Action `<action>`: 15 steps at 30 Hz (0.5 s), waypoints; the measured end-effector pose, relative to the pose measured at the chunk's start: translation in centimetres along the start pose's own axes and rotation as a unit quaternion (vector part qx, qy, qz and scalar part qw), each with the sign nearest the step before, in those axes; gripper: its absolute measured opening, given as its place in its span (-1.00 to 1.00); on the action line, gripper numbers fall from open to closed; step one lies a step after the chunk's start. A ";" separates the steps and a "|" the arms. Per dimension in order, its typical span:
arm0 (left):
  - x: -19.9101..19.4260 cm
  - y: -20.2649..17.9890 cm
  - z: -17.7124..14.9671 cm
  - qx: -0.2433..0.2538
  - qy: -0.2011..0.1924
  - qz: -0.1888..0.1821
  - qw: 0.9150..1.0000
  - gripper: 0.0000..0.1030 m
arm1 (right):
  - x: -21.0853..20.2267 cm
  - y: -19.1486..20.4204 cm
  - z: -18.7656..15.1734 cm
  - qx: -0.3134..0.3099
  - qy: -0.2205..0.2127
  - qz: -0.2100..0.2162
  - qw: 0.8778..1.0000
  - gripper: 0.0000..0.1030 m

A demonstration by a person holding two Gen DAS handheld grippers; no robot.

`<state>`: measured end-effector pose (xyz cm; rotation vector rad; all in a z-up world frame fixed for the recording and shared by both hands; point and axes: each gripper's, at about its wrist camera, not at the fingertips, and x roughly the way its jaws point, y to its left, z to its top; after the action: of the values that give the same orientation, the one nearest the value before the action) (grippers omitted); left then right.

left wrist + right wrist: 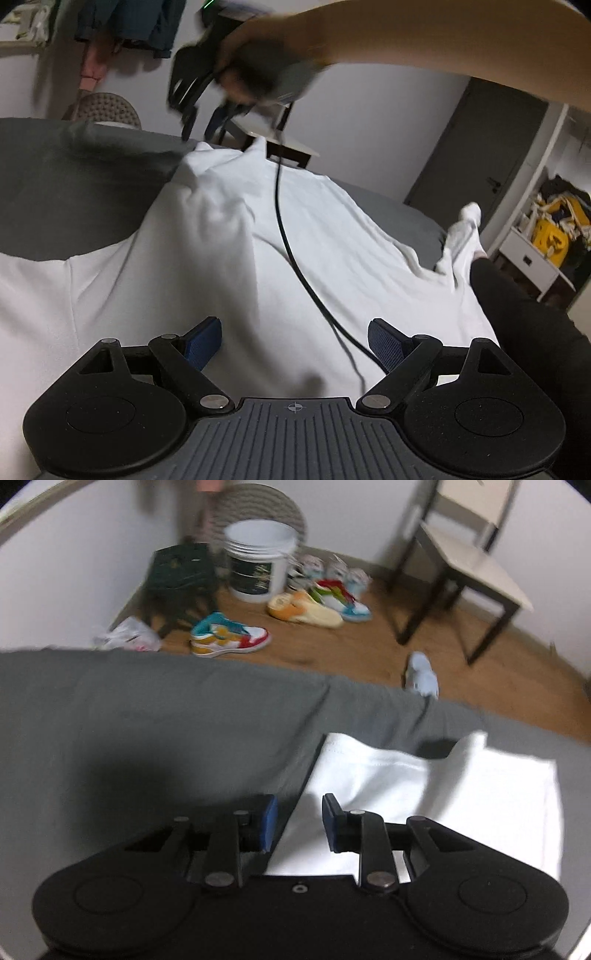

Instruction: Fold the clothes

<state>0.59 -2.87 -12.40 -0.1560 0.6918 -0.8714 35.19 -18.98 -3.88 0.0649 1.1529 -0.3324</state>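
White shirt (229, 258); both grippers agape.

right gripper (195, 92): motion-blurred, jaw state unclear
white garment (258, 258): cut off at left edge
hanging clothes (125, 26): blurred

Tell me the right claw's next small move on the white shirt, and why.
Probably ease the right claw down and close it on the white shirt's left edge. Its jaws stand open and empty, straddling that edge where it meets the grey bedsheet.
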 end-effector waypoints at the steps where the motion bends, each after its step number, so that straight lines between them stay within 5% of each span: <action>1: 0.1 0.0 0.0 -0.002 0.003 -0.003 1.000 0.69 | 0.5 -0.3 -0.1 0.015 -0.001 -0.001 1.000 -0.69; 3: -0.1 0.3 -0.1 -0.006 0.005 -0.006 1.000 0.69 | 1.3 -1.1 -0.2 0.041 -0.010 0.000 0.999 -0.92; 5: -0.6 0.5 -0.2 -0.012 0.005 -0.009 1.000 0.69 | 0.8 -2.2 -0.6 0.051 -0.019 0.019 0.998 -0.95; 8: -0.7 0.4 0.1 -0.019 0.008 -0.008 1.000 0.69 | -1.2 -5.9 -1.5 0.098 -0.054 0.095 0.989 -0.95; 11: -1.0 0.1 0.0 -0.016 0.006 -0.001 1.000 0.69 | -3.8 -11.6 -4.1 0.178 -0.112 0.188 0.959 -0.95; 13: -1.3 -0.1 0.1 -0.016 0.004 0.004 1.000 0.69 | -5.3 -16.4 -7.5 0.249 -0.145 0.243 0.926 -0.95; 15: -1.7 -0.3 0.2 -0.010 -0.001 0.006 1.000 0.69 | -5.9 -20.5 -11.4 0.296 -0.164 0.253 0.906 -0.95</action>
<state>-0.24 -1.81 -11.26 -0.1705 0.6997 -0.8526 17.00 -34.63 -0.76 0.8034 0.6327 -0.2070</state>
